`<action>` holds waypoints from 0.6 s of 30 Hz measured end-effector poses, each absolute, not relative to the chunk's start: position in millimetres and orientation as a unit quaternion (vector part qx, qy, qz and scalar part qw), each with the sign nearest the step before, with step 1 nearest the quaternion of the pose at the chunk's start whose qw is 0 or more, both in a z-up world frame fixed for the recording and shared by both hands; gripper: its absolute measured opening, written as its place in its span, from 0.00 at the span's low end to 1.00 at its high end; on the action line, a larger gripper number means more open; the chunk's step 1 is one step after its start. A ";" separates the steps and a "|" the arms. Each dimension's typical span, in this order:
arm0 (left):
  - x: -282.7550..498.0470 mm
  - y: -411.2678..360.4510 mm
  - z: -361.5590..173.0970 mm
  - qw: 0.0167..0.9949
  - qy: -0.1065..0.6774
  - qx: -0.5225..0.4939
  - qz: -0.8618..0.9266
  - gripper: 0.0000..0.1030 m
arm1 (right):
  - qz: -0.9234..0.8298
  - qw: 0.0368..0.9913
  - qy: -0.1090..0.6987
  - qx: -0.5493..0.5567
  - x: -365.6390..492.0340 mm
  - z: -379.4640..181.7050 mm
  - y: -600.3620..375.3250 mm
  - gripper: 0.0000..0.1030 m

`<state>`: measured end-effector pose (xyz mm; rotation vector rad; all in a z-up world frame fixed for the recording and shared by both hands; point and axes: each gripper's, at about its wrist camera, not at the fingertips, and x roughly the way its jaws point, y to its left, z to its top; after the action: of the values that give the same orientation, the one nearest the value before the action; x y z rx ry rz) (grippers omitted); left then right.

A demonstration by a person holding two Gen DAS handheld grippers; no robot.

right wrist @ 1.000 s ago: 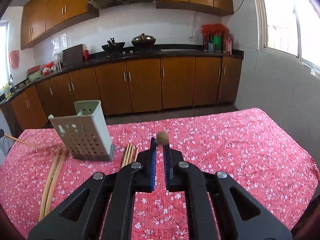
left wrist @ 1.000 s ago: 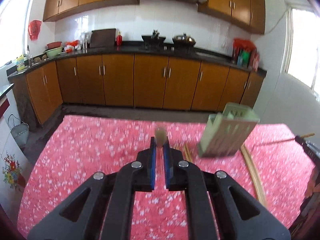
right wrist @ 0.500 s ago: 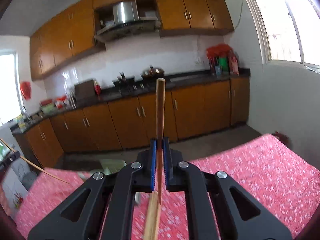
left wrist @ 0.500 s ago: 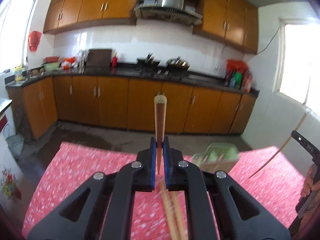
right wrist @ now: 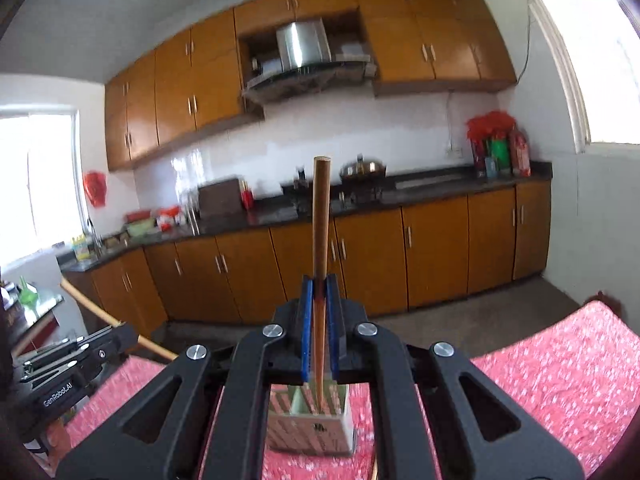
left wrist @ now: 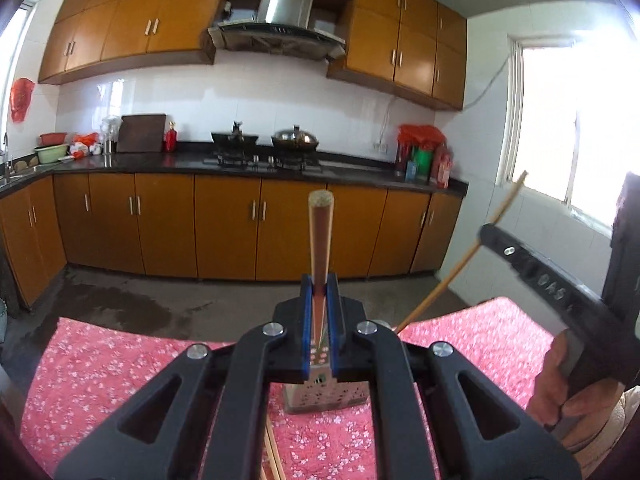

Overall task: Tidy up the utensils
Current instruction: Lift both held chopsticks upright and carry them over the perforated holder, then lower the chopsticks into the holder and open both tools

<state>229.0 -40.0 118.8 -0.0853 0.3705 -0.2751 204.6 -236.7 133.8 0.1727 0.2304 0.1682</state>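
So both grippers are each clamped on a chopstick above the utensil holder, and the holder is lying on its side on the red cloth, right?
Not quite. The utensil holder stands upright on the red cloth, its open top showing in the right wrist view. The rest holds: the left gripper and right gripper each clamp a chopstick above it.

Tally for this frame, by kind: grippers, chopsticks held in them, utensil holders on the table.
Black two-finger grippers: 2 (left gripper, right gripper)
Brown wooden chopsticks, one clamped per gripper: 2
Pale green perforated utensil holder: 1
Total: 5
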 end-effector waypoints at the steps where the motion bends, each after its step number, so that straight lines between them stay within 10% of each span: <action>1: 232.7 -42.0 113.2 0.971 0.190 -0.043 -0.137 0.08 | 0.082 0.985 0.127 0.085 210.0 125.7 -235.7 0.07; 7: 247.8 -43.6 95.1 0.968 0.209 -0.049 -0.133 0.09 | 0.086 0.980 0.158 0.088 216.0 107.0 -236.2 0.10; 11: 247.2 -34.2 98.8 0.969 0.202 -0.063 -0.126 0.18 | 0.079 0.982 0.140 0.094 204.4 116.6 -244.7 0.38; 18: 212.3 3.2 116.8 0.978 0.156 -0.101 -0.094 0.31 | 0.024 0.985 0.123 0.115 172.2 119.7 -284.2 0.39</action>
<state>212.3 3.2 116.8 -0.2034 0.3137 -0.1895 172.2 -284.2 119.7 0.2312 0.2463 0.0491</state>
